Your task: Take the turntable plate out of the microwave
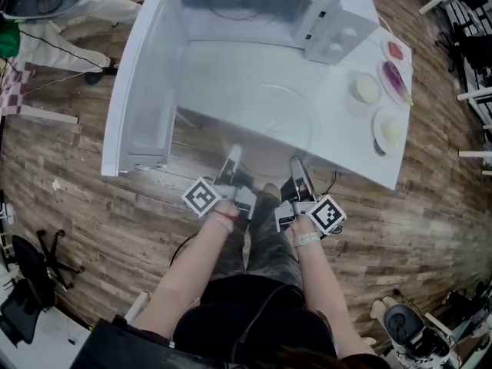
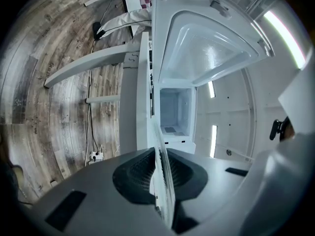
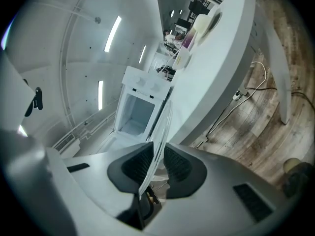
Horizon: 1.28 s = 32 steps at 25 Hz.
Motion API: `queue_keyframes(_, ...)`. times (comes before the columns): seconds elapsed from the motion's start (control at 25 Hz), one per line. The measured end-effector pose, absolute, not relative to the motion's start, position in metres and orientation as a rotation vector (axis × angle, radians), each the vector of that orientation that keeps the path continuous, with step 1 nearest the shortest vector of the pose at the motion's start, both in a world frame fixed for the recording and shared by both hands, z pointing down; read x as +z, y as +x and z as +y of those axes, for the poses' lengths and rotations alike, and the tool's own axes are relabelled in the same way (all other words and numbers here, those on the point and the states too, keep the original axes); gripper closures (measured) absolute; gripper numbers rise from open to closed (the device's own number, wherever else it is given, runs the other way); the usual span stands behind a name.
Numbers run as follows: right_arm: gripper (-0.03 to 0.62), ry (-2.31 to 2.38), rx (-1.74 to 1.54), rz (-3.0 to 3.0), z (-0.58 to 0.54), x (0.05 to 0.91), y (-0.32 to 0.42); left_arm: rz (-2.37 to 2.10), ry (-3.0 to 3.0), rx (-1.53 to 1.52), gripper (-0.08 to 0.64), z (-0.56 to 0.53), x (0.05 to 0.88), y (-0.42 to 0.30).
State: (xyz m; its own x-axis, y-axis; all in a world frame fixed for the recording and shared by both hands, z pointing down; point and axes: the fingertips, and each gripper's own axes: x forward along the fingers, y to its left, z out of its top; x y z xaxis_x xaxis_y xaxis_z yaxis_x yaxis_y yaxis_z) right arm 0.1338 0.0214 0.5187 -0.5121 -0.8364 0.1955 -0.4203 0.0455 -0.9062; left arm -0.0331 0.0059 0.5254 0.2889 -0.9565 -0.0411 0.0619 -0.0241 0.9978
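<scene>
The clear glass turntable plate [image 1: 265, 121] hangs level over the white table [image 1: 361, 160], in front of the open white microwave [image 1: 254, 14]. My left gripper [image 1: 230, 158] is shut on the plate's near rim at the left. Further right on that same rim, my right gripper [image 1: 297, 165] is shut too. In the left gripper view the plate's edge [image 2: 163, 161] runs thin between the black pads [image 2: 135, 173], with the microwave cavity [image 2: 174, 112] beyond. The right gripper view shows the plate's edge [image 3: 156, 159] pinched between the pads [image 3: 179, 168].
The microwave door [image 1: 142, 91] stands swung open to the left. Several small plates of food [image 1: 367, 89] sit on the table's right side, one holding something purple [image 1: 394, 79]. Wood floor surrounds the table. The person's legs [image 1: 261, 252] are below the grippers.
</scene>
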Motion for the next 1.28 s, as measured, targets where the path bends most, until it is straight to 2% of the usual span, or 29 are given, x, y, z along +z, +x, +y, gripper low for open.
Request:
queue_keyframes(0.8,0.525,-1.284,-1.503,1.837,0.004,0.53,0.133,-0.963,1.317,-1.02,0.525,-0.015,0.534,-0.034)
queue_keyframes(1.28,0.526,-1.302,-1.498,1.8,-0.005,0.53,0.132,-0.782,1.443,-0.822,0.518,0.01,0.536,0.0)
